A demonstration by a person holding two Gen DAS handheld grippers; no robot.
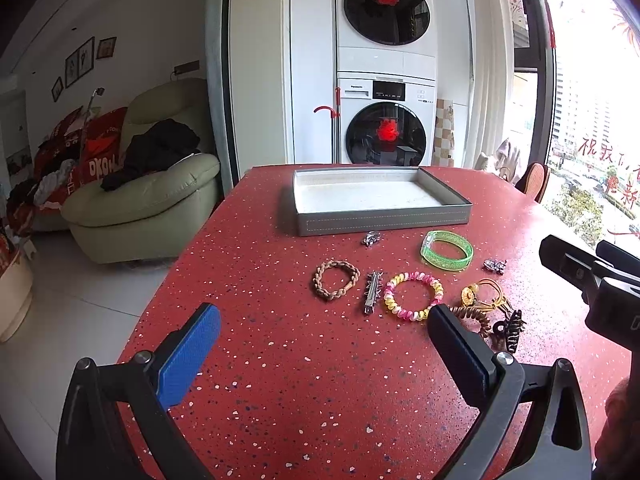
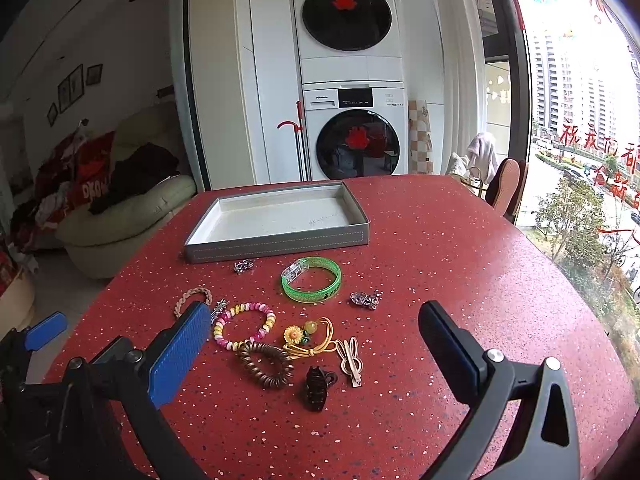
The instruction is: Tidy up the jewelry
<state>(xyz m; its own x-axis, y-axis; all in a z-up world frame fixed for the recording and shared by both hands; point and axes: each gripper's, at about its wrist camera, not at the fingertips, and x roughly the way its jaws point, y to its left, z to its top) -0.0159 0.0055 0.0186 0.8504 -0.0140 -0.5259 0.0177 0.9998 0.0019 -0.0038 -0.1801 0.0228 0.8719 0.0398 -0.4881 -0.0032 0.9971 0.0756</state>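
Note:
A grey tray [image 1: 384,222] [image 2: 280,242] with a white floor stands empty at the far side of the red table. In front of it lie loose pieces: a green bangle [image 1: 447,249] [image 2: 312,279], a braided brown bracelet [image 1: 336,279] [image 2: 193,296], a pink-yellow bead bracelet [image 1: 413,296] [image 2: 244,326], a silver hair clip [image 1: 372,292], a brown coil hair tie [image 2: 265,364], a sunflower cord tie [image 2: 308,336], a dark claw clip [image 2: 316,388] and a beige clip [image 2: 352,362]. My left gripper [image 1: 324,320] and right gripper [image 2: 316,320] hover open and empty just short of them.
Two small silver brooches [image 2: 244,266] [image 2: 365,299] lie near the tray and bangle. The speckled red table [image 1: 280,380] drops off at left toward a green sofa [image 1: 140,200]. Stacked washing machines [image 1: 386,80] stand behind. A window is at right.

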